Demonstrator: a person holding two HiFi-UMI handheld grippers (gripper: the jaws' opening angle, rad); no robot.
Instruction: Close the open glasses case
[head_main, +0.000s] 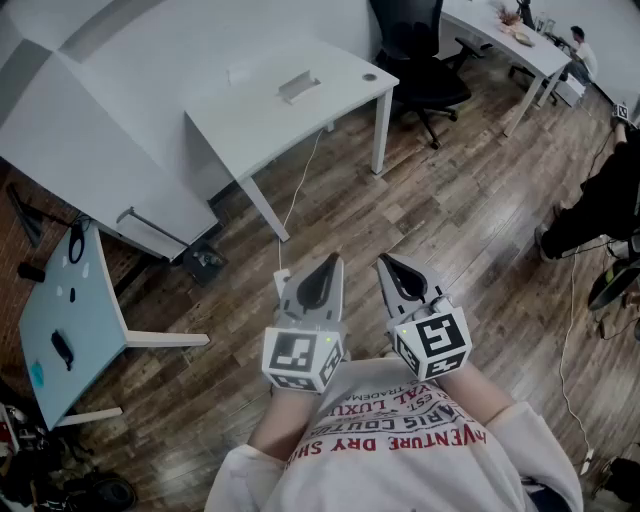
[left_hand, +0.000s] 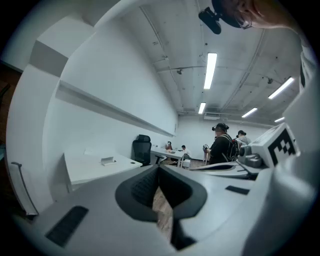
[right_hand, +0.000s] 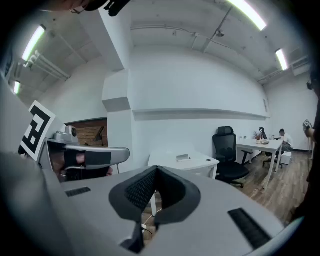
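Note:
A small pale box-like object, likely the glasses case, lies on the white desk across the room; it is too far away to tell whether it is open. It shows as a small block in the left gripper view and in the right gripper view. My left gripper and right gripper are held side by side close to my chest, pointing forward, well short of the desk. Both have their jaws shut with nothing between them.
A black office chair stands right of the desk, with another white desk behind it. A pale blue side table with small dark items is at the left. A cable hangs from the desk to the wooden floor. People stand at the right.

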